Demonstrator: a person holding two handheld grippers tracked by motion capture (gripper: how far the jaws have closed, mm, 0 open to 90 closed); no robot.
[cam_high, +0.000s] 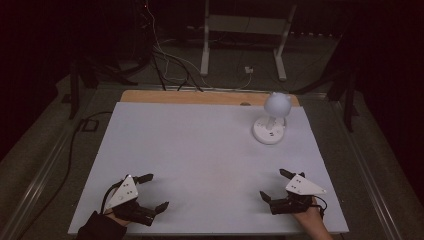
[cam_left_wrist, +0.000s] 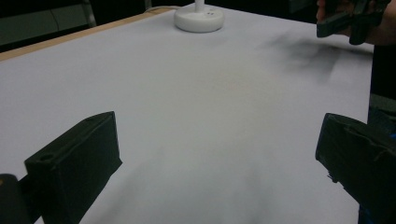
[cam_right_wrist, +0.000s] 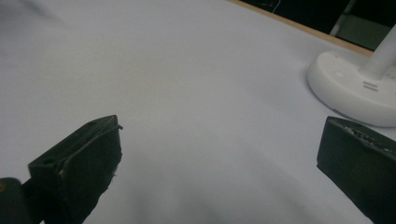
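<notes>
White desk lamp (cam_high: 270, 120) stands well ahead of right gripper (cam_high: 277, 187), untouched. Left gripper (cam_high: 152, 192) and right both rest low with jaws spread, empty. Probably start position; next, a reach forward.

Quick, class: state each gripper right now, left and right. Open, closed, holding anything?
Left gripper: open, jaws wide apart, holding nothing.
Right gripper: open, jaws wide apart, holding nothing; the white lamp stands beyond it.
</notes>
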